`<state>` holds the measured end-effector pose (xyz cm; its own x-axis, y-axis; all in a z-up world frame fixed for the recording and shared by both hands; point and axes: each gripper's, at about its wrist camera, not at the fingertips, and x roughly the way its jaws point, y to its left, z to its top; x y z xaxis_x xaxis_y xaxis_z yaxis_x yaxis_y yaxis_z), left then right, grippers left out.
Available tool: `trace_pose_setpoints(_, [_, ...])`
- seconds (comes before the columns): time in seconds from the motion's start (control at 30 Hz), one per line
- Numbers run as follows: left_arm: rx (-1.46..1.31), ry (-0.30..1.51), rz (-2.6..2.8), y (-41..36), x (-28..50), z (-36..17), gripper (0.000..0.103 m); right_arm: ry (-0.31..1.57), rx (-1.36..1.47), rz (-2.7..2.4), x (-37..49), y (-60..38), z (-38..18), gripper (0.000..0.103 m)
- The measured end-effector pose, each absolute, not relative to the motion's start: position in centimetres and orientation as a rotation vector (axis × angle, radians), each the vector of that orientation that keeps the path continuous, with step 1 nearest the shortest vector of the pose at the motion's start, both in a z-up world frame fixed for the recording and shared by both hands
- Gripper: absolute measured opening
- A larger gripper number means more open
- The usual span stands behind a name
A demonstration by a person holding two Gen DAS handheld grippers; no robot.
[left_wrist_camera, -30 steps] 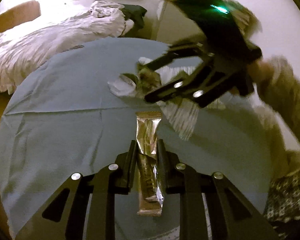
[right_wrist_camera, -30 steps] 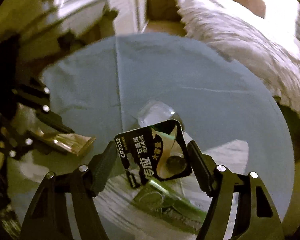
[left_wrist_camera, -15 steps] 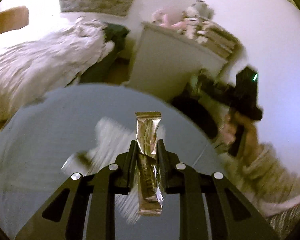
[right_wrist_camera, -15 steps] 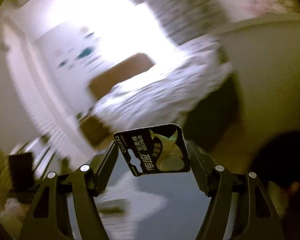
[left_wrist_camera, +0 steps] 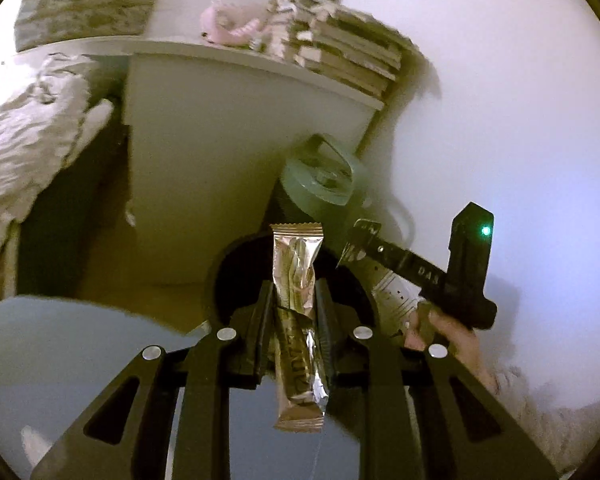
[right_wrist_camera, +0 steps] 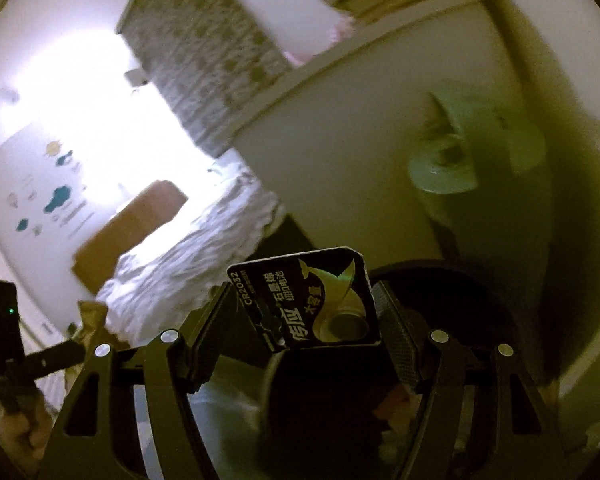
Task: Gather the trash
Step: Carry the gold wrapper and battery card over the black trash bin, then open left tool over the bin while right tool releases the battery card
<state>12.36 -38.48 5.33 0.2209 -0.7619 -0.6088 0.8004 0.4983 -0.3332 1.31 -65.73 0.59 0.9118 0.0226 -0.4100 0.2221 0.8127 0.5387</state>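
My left gripper (left_wrist_camera: 295, 296) is shut on a gold foil snack wrapper (left_wrist_camera: 297, 280) that stands upright between the fingers, held past the table edge over a dark round bin opening (left_wrist_camera: 236, 276). My right gripper (right_wrist_camera: 304, 312) is shut on a black CR2032 battery card (right_wrist_camera: 306, 300), also over the dark bin opening (right_wrist_camera: 452, 300). The right gripper also shows in the left wrist view (left_wrist_camera: 412, 268), to the right of the wrapper. The left gripper shows at the left edge of the right wrist view (right_wrist_camera: 56, 352).
The blue-covered table (left_wrist_camera: 60, 352) lies low left. A white cabinet (left_wrist_camera: 204, 152) with books and soft toys stands behind the bin. A grey-green lidded container (left_wrist_camera: 320, 184) sits beside it. A bed with white bedding (left_wrist_camera: 24, 148) is at left.
Both grippers have lifted off the table with their items and swung toward the bin by the cabinet. The table trash has dropped out of view.
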Motion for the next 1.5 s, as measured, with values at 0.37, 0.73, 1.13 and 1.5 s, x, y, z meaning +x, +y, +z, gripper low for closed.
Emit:
trace_pose_setpoints(0.37, [0.112, 0.928, -1.123, -46.1, 14.8, 0.5, 0.023, 0.448, 0.69, -0.201, 1.5, -70.0, -2.7, 0.069])
trace_pose_setpoints(0.73, [0.132, 0.986, -1.114, -48.8, 15.8, -2.1, 0.023, 0.453, 0.718, -0.202, 1.5, -70.0, -2.3, 0.069])
trace_pose_setpoints(1.13, [0.173, 0.936, -1.059, -49.2, 15.1, -1.5, 0.087, 0.437, 0.758, -0.235, 0.7, -70.4, -2.2, 0.082])
trace_pose_setpoints(1.5, [0.094, 0.918, -0.922, -41.2, 12.4, 3.2, 0.098, 0.487, 0.702, -0.223, 1.7, -68.5, -2.5, 0.082])
